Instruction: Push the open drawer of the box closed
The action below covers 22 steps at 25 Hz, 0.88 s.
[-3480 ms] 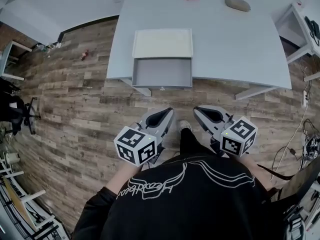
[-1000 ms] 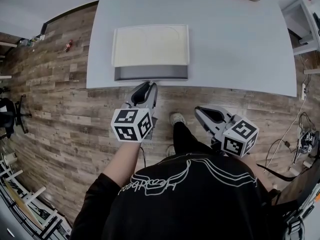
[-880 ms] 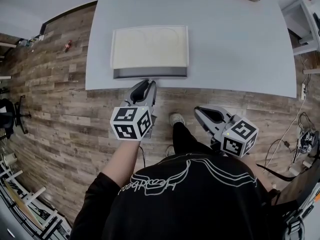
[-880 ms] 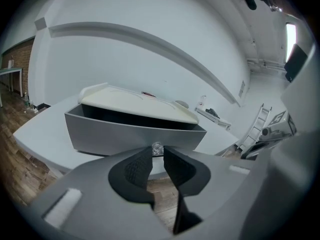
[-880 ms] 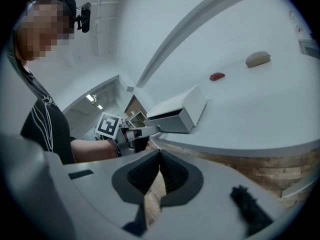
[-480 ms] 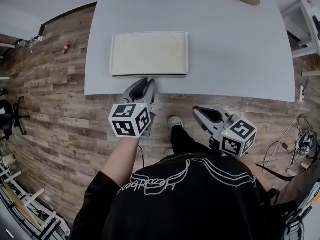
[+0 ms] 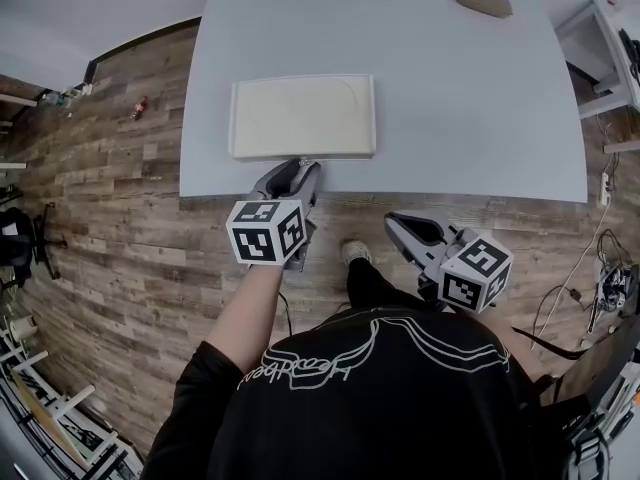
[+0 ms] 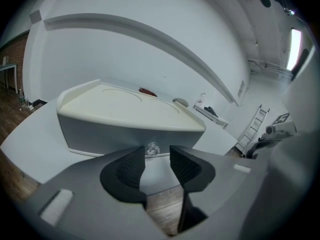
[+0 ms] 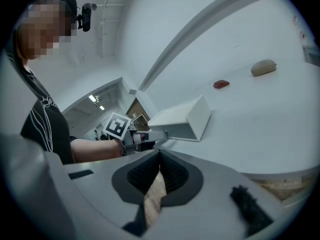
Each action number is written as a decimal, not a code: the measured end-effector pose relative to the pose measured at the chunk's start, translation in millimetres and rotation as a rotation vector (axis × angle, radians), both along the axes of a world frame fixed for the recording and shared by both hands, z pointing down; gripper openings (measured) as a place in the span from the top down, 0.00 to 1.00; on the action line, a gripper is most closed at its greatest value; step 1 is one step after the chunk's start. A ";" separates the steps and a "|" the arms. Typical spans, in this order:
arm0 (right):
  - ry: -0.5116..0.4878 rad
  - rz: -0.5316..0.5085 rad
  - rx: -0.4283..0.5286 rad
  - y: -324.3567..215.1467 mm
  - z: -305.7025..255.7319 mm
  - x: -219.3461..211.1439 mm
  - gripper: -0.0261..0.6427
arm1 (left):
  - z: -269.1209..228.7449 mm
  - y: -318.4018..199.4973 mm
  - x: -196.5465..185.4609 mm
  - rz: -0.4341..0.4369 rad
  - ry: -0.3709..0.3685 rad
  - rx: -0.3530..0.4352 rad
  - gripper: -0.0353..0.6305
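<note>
Sitting just inside the near edge of the table, the box is seen with its drawer pushed in flush; bare tabletop is left to its right and behind it. The left gripper is held at that edge; its jaws have just been opening and stand apart, nothing between them. The drawer's clear knob beyond the gap is shown only in the left gripper view. The right gripper is closed on nothing, over the floor.
</note>
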State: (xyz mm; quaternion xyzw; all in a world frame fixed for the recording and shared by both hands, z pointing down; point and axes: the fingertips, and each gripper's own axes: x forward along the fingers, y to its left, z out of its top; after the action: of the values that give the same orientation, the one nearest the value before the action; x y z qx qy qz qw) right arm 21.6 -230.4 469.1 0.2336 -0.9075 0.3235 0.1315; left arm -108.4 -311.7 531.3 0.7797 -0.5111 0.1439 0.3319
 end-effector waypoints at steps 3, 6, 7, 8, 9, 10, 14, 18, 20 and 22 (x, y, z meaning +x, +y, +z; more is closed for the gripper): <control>-0.007 -0.010 0.021 10.3 -7.0 -4.5 0.95 | -6.4 10.2 -0.9 0.001 0.001 -0.001 0.69; -0.016 -0.015 0.055 20.4 -17.0 -10.1 0.95 | -20.1 30.4 -1.6 0.016 0.010 0.014 0.69; -0.021 -0.013 0.066 24.0 -21.0 -11.4 0.95 | -26.4 39.1 -0.1 0.027 0.019 0.020 0.69; -0.027 -0.012 0.076 28.9 -25.6 -12.6 0.95 | -33.8 49.5 2.2 0.041 0.030 0.029 0.70; -0.032 -0.013 0.088 35.5 -30.9 -13.8 0.95 | -42.3 61.5 5.0 0.059 0.038 0.041 0.70; -0.037 -0.013 0.100 43.5 -36.7 -15.0 0.95 | -51.9 74.8 8.2 0.082 0.043 0.055 0.71; -0.051 -0.009 0.164 76.4 -63.5 -16.2 0.95 | -98.9 128.0 25.1 0.191 0.076 0.138 0.76; -0.066 -0.003 0.236 118.0 -89.1 -15.3 0.95 | -137.1 188.9 48.0 0.287 0.136 0.165 0.93; -0.092 0.004 0.250 138.0 -103.4 -13.2 0.95 | -152.8 217.3 58.9 0.325 0.138 0.186 0.94; -0.109 0.006 0.264 155.4 -116.0 -12.4 0.95 | -165.3 241.9 65.2 0.353 0.135 0.212 0.94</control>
State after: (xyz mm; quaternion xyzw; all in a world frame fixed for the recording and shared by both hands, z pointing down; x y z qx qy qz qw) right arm 9.2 -75.0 353.1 0.2339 -0.9472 0.2139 0.0494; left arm -43.2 -69.8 366.0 0.8956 -0.3554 0.0927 0.2512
